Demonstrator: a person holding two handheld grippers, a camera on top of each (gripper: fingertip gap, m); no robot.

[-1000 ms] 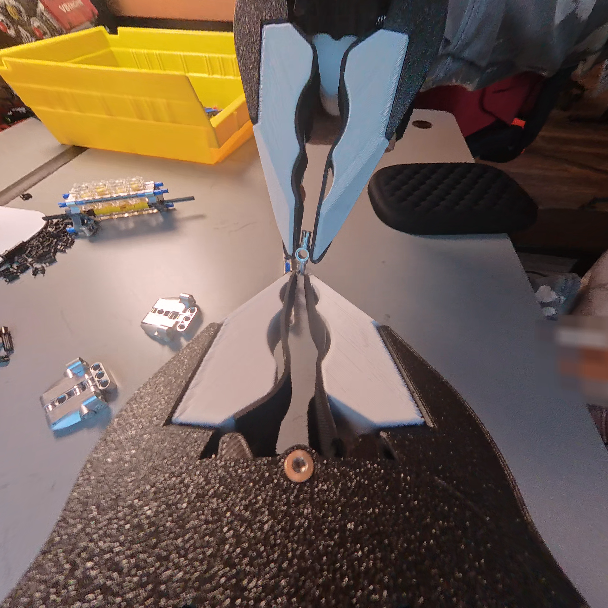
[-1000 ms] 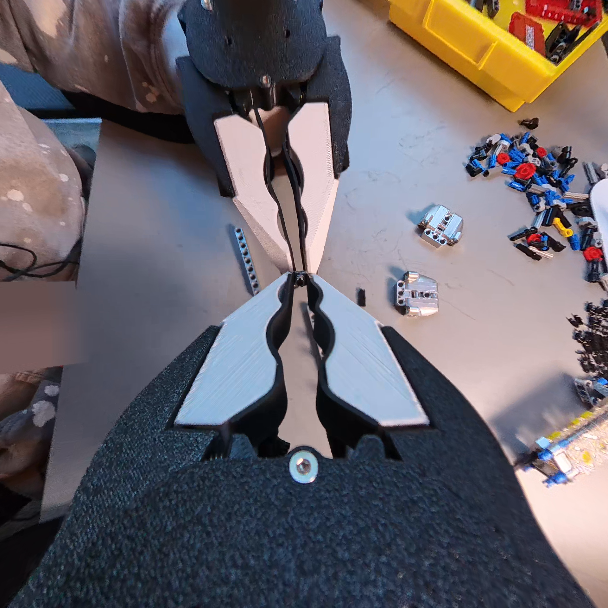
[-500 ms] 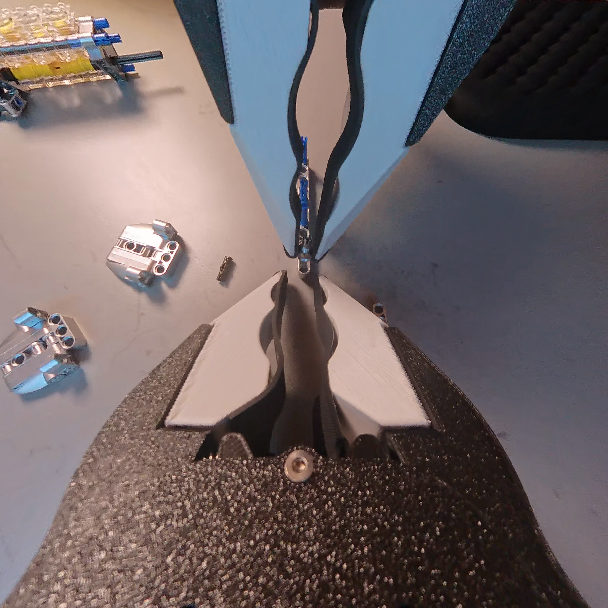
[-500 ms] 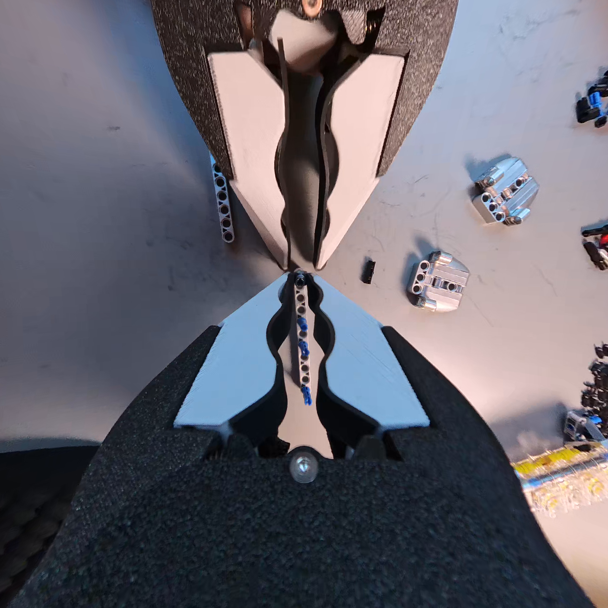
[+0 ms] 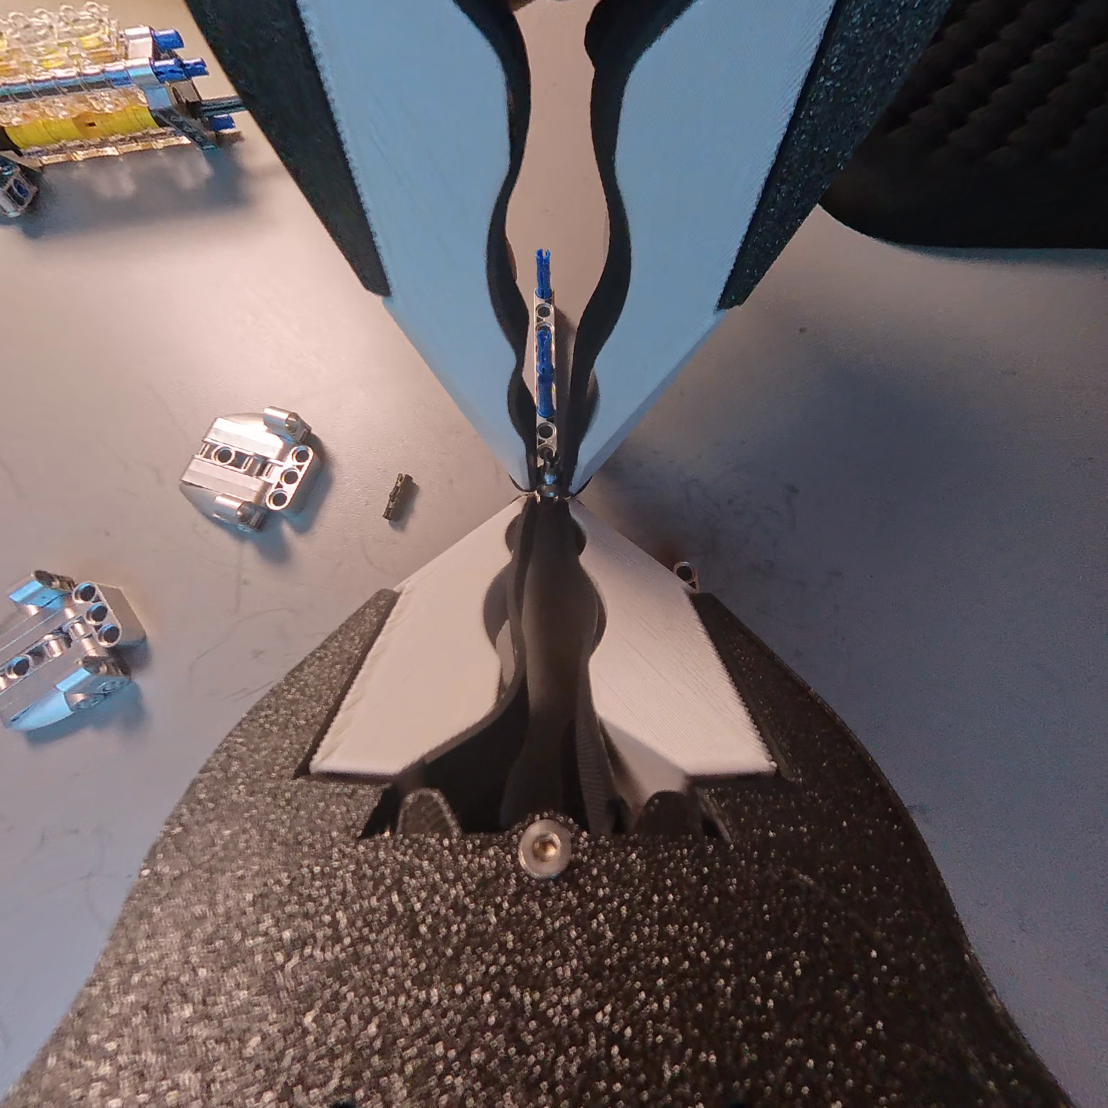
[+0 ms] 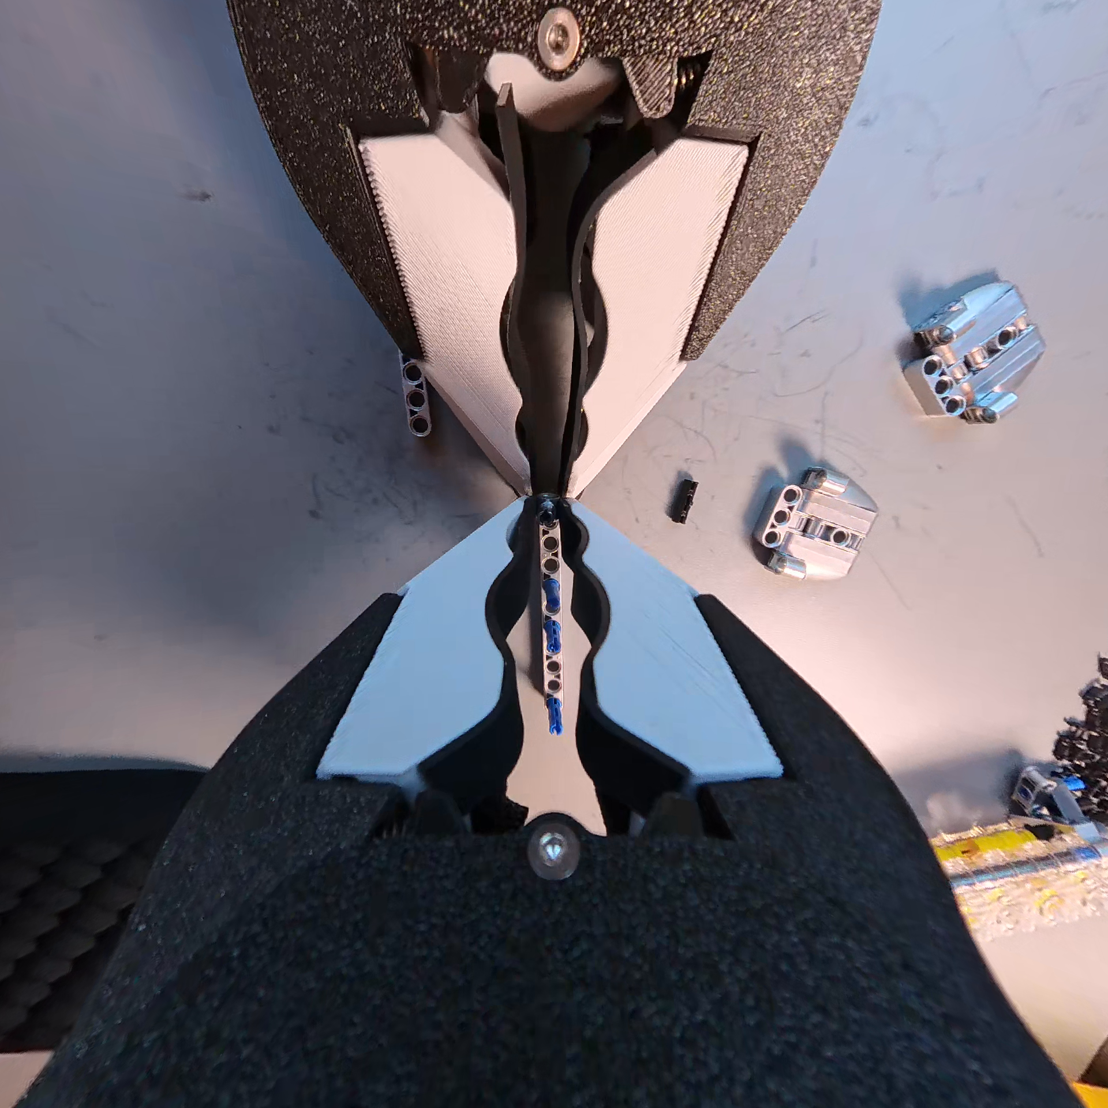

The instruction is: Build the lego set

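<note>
- No brand mark, label or readable writing shows on either claw or on any part.
- The left claw has its fingertips drawn together; they seem to pinch a small dark pin at the tip, too tiny to be sure of.
- The right claw meets it tip to tip and is clamped on the end of a thin grey beam with a row of holes.
- The beam runs back from the right claw's tips between its fingers, with blue pins stuck through several holes.
- Both claws hang above a grey desk.
- On the desk just beside the tips lies a small black pin.
- A little farther lie two silver blocks, and a second holed beam partly under the left claw.
- Farthest is a yellow and clear brick assembly.
</note>
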